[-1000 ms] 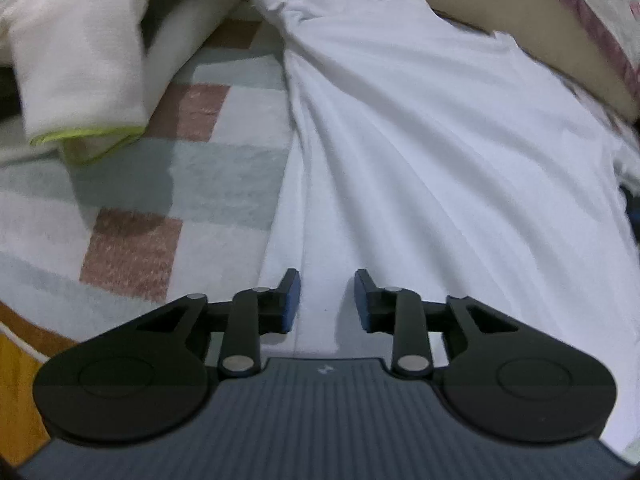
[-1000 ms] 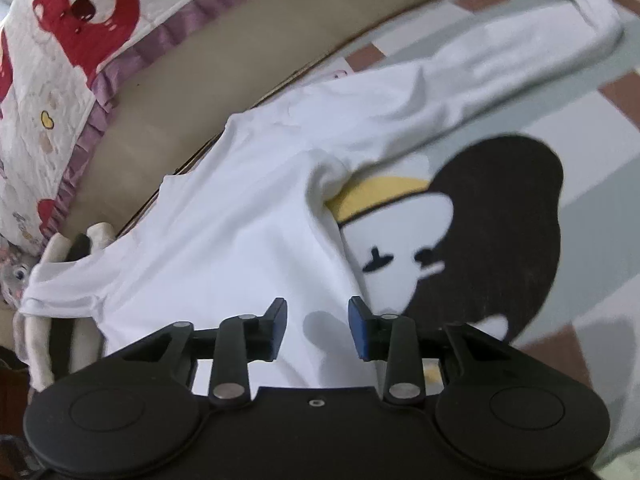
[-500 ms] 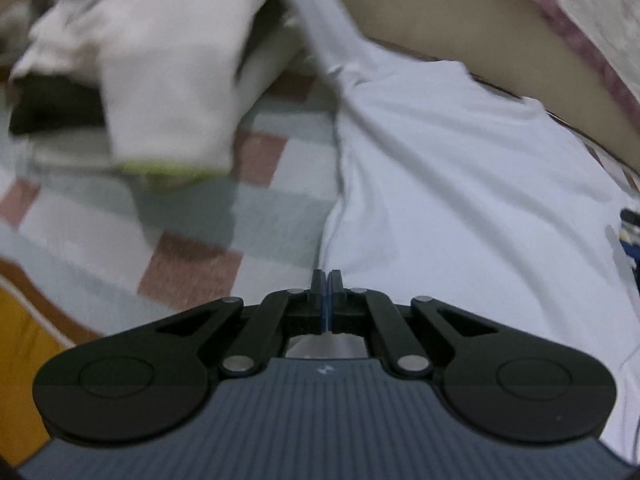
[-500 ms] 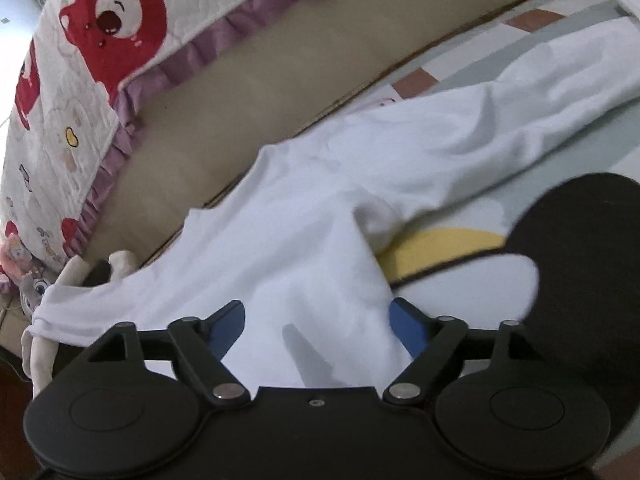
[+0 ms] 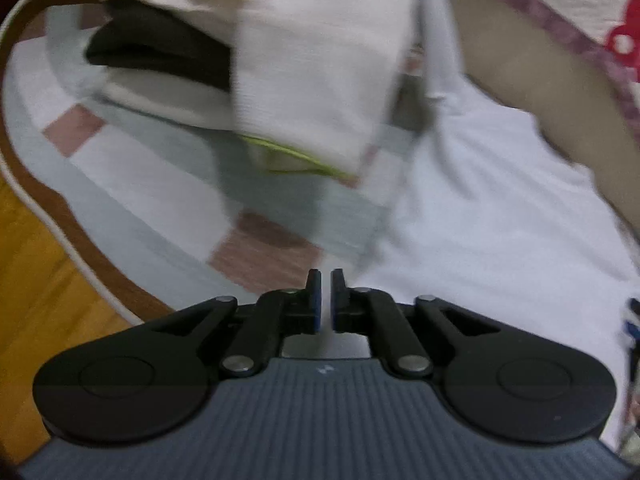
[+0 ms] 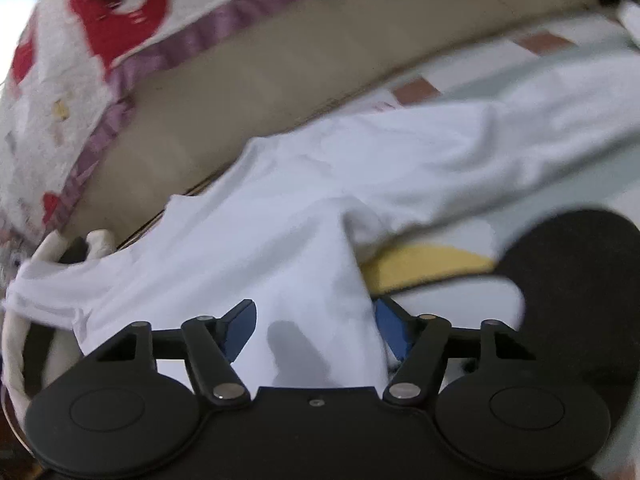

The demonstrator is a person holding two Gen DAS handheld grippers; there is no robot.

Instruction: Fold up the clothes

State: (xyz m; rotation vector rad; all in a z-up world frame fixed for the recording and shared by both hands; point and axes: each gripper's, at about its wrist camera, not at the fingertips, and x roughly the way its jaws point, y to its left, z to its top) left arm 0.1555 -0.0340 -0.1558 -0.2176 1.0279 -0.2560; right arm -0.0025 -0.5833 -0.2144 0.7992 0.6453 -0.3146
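Observation:
A white long-sleeved shirt (image 5: 500, 216) lies spread on a checked rug, and it also shows in the right wrist view (image 6: 280, 248), with one sleeve (image 6: 520, 136) stretched to the right. My left gripper (image 5: 325, 296) is shut on the shirt's side edge, a thin strip of white cloth between the pads. My right gripper (image 6: 316, 328) is open over the shirt's other side edge, with the cloth lying between its blue pads (image 6: 240, 326).
A stack of folded clothes (image 5: 280, 60) sits at the far left on the rug (image 5: 160, 168). A beige sofa base (image 6: 280, 72) with a bear-print blanket (image 6: 80, 40) runs behind. Wooden floor (image 5: 36, 248) lies left of the rug edge. The rug has a black and yellow figure (image 6: 560, 272).
My left gripper closed on the shirt edge and has swung left toward the folded stack. My right gripper opened wide and moved down over the shirt's other edge.

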